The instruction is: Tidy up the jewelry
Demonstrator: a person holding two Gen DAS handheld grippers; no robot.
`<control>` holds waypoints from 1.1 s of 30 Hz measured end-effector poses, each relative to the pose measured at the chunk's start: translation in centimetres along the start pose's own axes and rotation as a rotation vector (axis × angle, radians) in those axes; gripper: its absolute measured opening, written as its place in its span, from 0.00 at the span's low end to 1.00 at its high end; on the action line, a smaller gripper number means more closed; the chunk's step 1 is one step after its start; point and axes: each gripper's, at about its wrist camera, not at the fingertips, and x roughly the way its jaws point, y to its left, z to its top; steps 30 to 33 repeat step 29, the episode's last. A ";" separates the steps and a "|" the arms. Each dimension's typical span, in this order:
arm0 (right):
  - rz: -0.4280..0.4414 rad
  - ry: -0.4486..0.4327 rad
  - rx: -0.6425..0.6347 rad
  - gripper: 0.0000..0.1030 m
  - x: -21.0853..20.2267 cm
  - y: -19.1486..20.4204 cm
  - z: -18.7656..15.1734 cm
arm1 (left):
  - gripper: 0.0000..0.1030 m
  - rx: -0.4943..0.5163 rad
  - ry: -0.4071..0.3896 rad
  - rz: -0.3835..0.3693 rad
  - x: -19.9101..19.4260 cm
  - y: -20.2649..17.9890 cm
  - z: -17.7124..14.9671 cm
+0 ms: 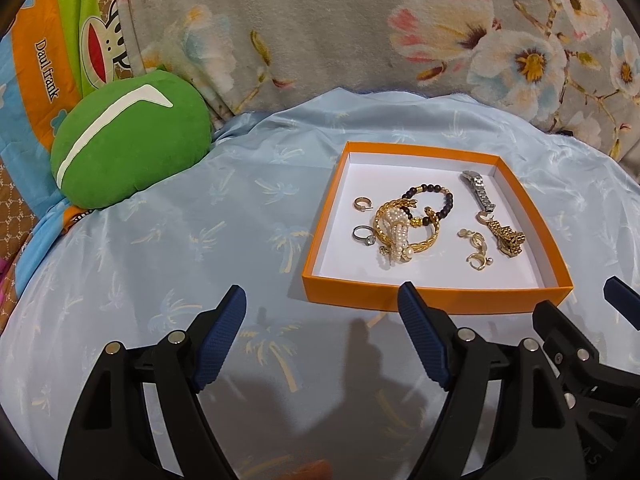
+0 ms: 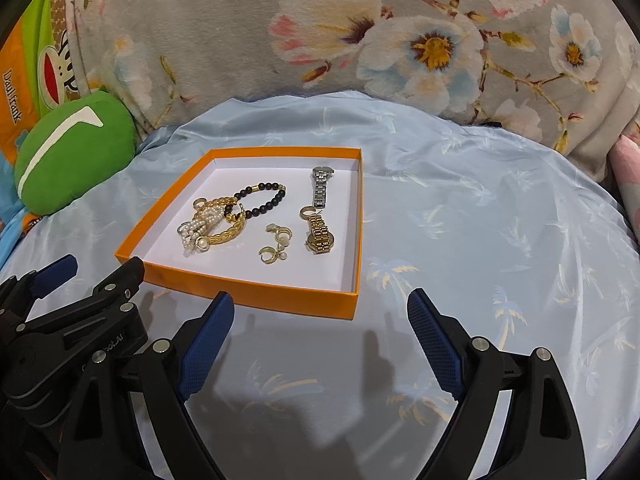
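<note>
On the pale blue palm-print sheet (image 1: 168,216) sits the shallow orange box (image 1: 436,295), at about 1 o'clock from the left gripper (image 1: 320,340) and 11 o'clock from the right gripper (image 2: 320,340). Both sets of jaws stand wide apart with nothing between them, over bare sheet just short of the box's near wall. Inside the box lie a dark bead bracelet (image 1: 444,204), a gold bangle (image 1: 424,242) tangled with a pearl piece (image 1: 396,240), a silver watch (image 1: 478,190), a gold watch (image 1: 506,238) and small gold earrings (image 1: 476,250). Only the left wrist view shows plainly the small gold hoop (image 1: 362,203) and the silver ring (image 1: 363,234) at the box's left side; the right wrist view half hides them behind the pearls. That right view alone shows the wide open sheet toward 2 o'clock. A green cushion (image 1: 128,140) crowds the sheet at 10 o'clock, and the floral blanket (image 1: 320,32) bounds it at 12.
</note>
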 end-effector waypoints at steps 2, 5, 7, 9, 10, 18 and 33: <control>0.001 0.000 0.000 0.84 0.0 0.0 0.0 | 0.73 0.000 0.001 0.000 0.0 0.0 0.0; 0.000 0.000 0.000 0.84 0.0 0.0 0.0 | 0.73 0.001 0.002 -0.001 0.1 0.0 0.0; 0.000 0.000 0.001 0.84 0.0 -0.1 0.0 | 0.73 0.002 0.003 -0.002 0.1 0.0 -0.1; -0.001 0.000 -0.001 0.84 0.0 0.0 0.0 | 0.73 0.003 0.005 -0.003 0.2 -0.1 -0.1; -0.001 0.000 -0.001 0.84 0.0 -0.1 0.0 | 0.73 0.003 0.005 -0.003 0.2 -0.1 -0.1; 0.000 0.000 -0.002 0.84 0.0 0.1 0.0 | 0.73 0.003 0.002 -0.009 0.2 -0.1 -0.1; -0.008 0.004 -0.002 0.84 0.0 -0.4 0.0 | 0.71 0.015 -0.003 0.009 0.0 -0.3 -0.1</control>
